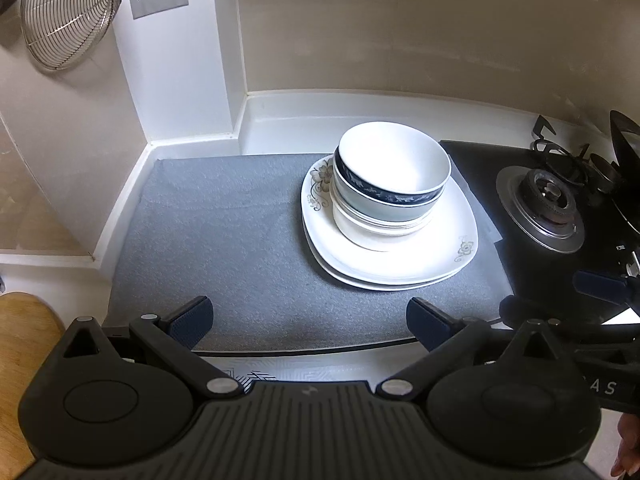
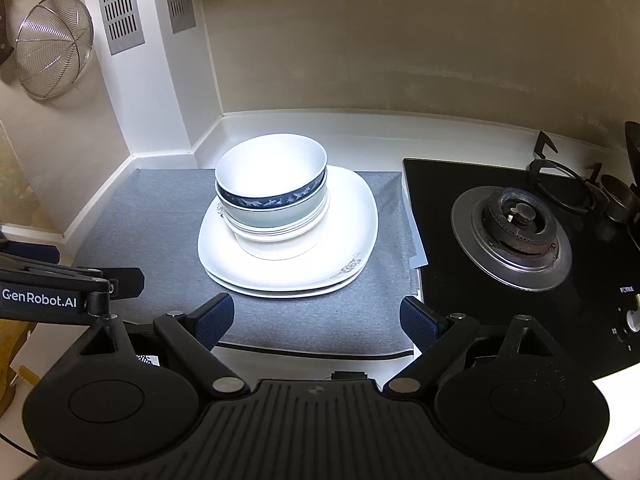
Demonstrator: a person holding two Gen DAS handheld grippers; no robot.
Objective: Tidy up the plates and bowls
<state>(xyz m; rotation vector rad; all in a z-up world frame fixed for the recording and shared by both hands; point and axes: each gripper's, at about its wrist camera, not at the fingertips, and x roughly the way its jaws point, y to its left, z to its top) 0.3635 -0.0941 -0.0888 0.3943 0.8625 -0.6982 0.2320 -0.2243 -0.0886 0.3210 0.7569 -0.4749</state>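
Each camera sits behind its own fingers, looking forward and steeply down at the counter from close range. Beyond the left gripper [image 1: 310,322] the stacked dishes [image 1: 390,204] lie ahead and right; beyond the right gripper [image 2: 318,320] they lie ahead and slightly left. Both views share the grey mat [image 1: 224,216], stove burner [image 2: 516,224] and hanging strainer [image 1: 66,8].

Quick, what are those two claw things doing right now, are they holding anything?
Left gripper: open, holding nothing, short of the stacked bowls.
Right gripper: open, holding nothing.
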